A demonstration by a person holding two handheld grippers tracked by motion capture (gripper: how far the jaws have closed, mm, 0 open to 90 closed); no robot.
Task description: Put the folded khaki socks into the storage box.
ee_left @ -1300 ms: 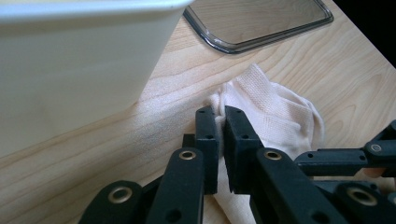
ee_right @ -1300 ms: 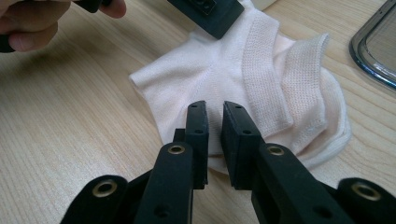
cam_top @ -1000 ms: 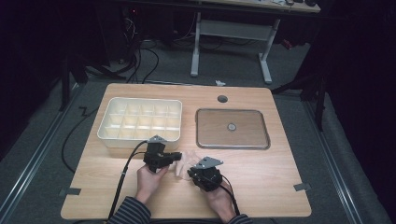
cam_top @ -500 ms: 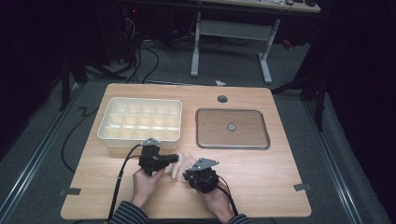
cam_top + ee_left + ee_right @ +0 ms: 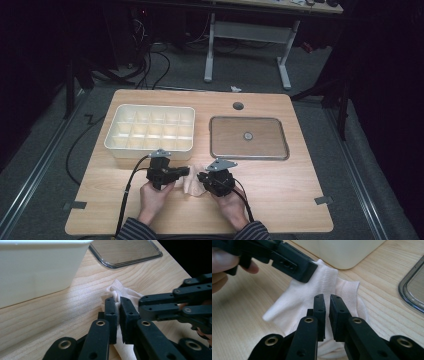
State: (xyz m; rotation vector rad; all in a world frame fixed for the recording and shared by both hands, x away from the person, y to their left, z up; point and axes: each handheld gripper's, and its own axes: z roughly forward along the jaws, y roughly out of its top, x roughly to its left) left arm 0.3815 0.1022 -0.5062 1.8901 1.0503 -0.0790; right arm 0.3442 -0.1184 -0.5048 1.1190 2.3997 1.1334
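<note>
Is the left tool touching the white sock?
Touching. In the left gripper view, the left tool has its jaws pinched shut on a fold of the sock.

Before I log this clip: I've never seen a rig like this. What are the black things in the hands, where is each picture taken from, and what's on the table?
No robot here: a person holds black two-jaw tongs in each hand, each trailing a cable. The high view looks down from above the person's side. There the left tongs and right tongs meet over a pale sock near the table's front edge. The other two pictures come from cameras riding on the tongs, looking along their jaws.

In the left gripper view the jaws are pinched on a bunched edge of the sock. In the right gripper view the jaws stand almost closed over the sock; whether they grip it I cannot tell.

Farther back sit a white divided tray and a flat metal tray, apparently bare except for a small round spot.
</note>
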